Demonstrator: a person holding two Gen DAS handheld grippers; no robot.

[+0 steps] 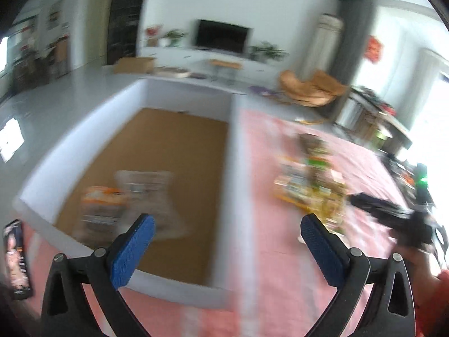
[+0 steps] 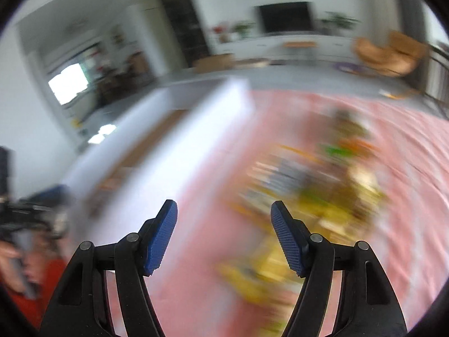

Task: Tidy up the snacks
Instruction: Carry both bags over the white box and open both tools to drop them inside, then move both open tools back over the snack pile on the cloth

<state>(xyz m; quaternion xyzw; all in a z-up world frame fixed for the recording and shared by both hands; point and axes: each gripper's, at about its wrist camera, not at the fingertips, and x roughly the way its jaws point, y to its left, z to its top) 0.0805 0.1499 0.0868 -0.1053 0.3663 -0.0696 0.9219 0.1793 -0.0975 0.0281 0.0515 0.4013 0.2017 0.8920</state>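
Observation:
A white-walled box (image 1: 235, 151) with a brown cardboard floor stands on the pink cloth (image 1: 269, 252). Two blurred snack packets lie inside it: an orange one (image 1: 102, 207) and a pale clear one (image 1: 148, 188). My left gripper (image 1: 227, 224) hovers open over the box's near right corner, with nothing between its blue pads (image 1: 132, 252). To the right, a heap of yellow and green snack packets (image 1: 311, 185) lies on the cloth. In the right wrist view, my right gripper (image 2: 224, 210) is open and empty just left of that heap (image 2: 308, 196), with the box wall (image 2: 168, 151) to its left.
A dark packet (image 1: 16, 258) lies at the left edge by the box. Beyond the cloth are grey floor, a white TV cabinet (image 1: 213, 56) with a screen, a cardboard carton (image 1: 134, 64) and an orange chair (image 1: 311, 90). A person's red sleeve (image 2: 31, 303) shows lower left.

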